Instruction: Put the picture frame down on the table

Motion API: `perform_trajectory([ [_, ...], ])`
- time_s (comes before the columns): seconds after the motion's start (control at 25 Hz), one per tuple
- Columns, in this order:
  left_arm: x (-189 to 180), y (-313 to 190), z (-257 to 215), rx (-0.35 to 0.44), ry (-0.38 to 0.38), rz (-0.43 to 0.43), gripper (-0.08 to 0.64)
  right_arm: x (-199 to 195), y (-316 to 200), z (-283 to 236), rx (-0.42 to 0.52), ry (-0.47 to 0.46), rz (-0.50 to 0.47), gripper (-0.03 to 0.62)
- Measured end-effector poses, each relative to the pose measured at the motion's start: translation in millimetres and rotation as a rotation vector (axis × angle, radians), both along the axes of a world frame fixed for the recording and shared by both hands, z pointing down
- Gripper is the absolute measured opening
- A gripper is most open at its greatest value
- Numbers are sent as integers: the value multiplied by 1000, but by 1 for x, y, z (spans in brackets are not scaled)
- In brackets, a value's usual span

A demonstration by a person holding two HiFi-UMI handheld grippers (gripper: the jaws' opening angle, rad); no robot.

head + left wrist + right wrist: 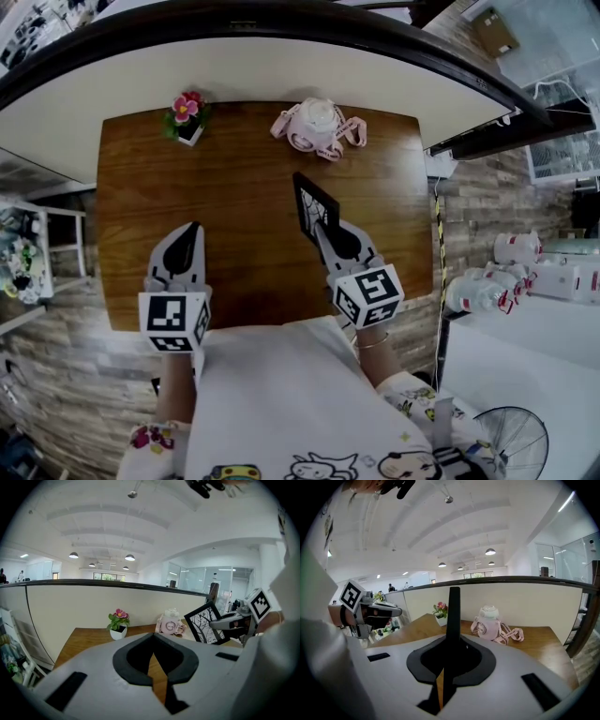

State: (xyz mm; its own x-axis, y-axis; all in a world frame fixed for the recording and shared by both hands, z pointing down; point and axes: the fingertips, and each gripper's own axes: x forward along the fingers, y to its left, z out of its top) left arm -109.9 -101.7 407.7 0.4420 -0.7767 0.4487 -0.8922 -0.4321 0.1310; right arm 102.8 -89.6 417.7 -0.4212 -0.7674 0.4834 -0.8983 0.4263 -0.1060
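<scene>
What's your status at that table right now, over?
Left gripper shut, empty. Right gripper shut on frame, upright, not yet laid on table. Bottle and flowerpot at far edge, apart from frame.

My left grey two-jaw gripper with black pads (pixel 192 230) sits at 7 o'clock in the head view, tips aimed toward 12, jaws closed together on nothing. My right grey gripper (pixel 324 231), at 5 o'clock, leans toward 11, jaws clamped on the edge of a thin black picture frame (pixel 312 204). My left forearm (pixel 176 389) and right forearm (pixel 375 361) run back toward 6
</scene>
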Motion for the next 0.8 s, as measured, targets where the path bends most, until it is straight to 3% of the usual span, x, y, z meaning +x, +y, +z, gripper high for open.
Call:
perform_trajectory([
  [0.44,1,-4,14,-34,-2,1,3,-8,-5,19,-63,-47,-14,21],
  [0.8,1,-6,26,-64,-15,8,3,-23,-3,47,-190,-149,-39,21],
])
